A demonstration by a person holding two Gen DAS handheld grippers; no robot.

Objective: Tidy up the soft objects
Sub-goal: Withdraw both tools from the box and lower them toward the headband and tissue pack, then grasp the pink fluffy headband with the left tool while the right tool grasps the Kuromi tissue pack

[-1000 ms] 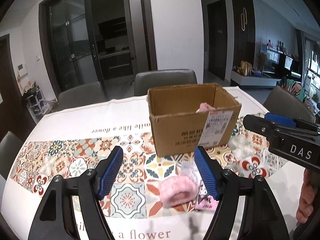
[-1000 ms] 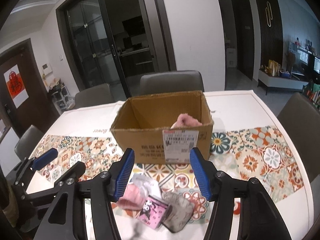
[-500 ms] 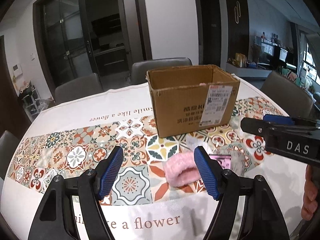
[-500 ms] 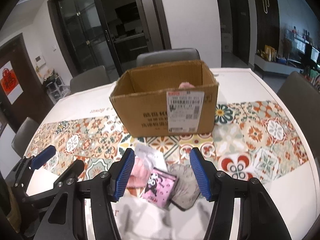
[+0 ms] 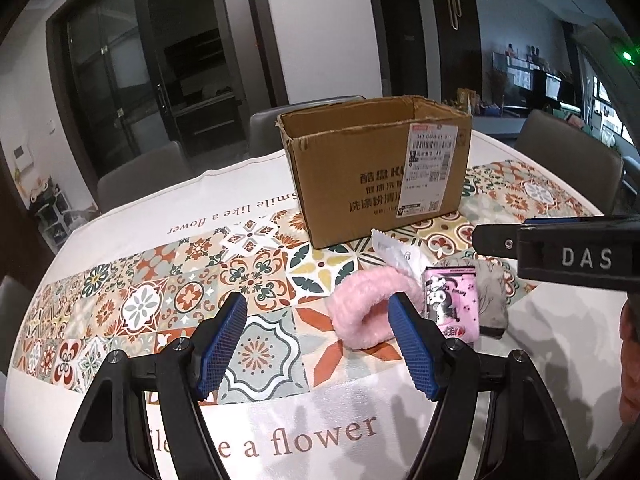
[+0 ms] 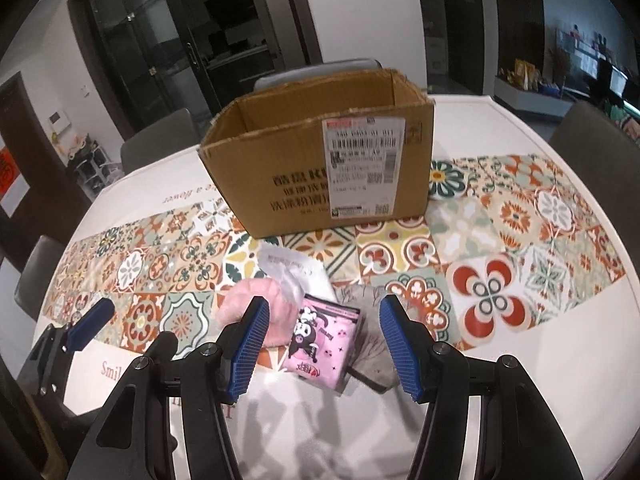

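The left gripper [image 5: 314, 336] hangs over the near side of the counter [image 5: 120, 248], tilted downward, its blue-padded jaws spread apart with nothing between the pads; only patterned cloth shows in the gap. Just to the right of its right pad lies the fluffy pink roll [image 5: 368, 308], resting on the cloth and partly hidden behind that pad; whether the pad touches it cannot be told. Behind the roll, a crinkled clear packet [image 5: 394, 254] leans against it. Next comes a pink cartoon pouch [image 5: 454, 300], lying flat, with a grey soft item [image 5: 492, 300] beside and partly under it.

Further back, past the heap, stands the cardboard box [image 5: 360, 184], open at the top with a shipping label on its front; from these low angles the inside is mostly hidden and no contents can be made out.

The right gripper [image 6: 324, 336] is pitched steeply down over the same heap, jaws released and standing apart. The pouch [image 6: 324, 340] lies below and between its pads, the pink roll [image 6: 260, 304] behind its left pad, the grey item [image 6: 372, 344] by its right pad. No pad presses on anything. At the right edge of the left wrist view, part of a hand [image 5: 630, 360] grips the right tool's handle.
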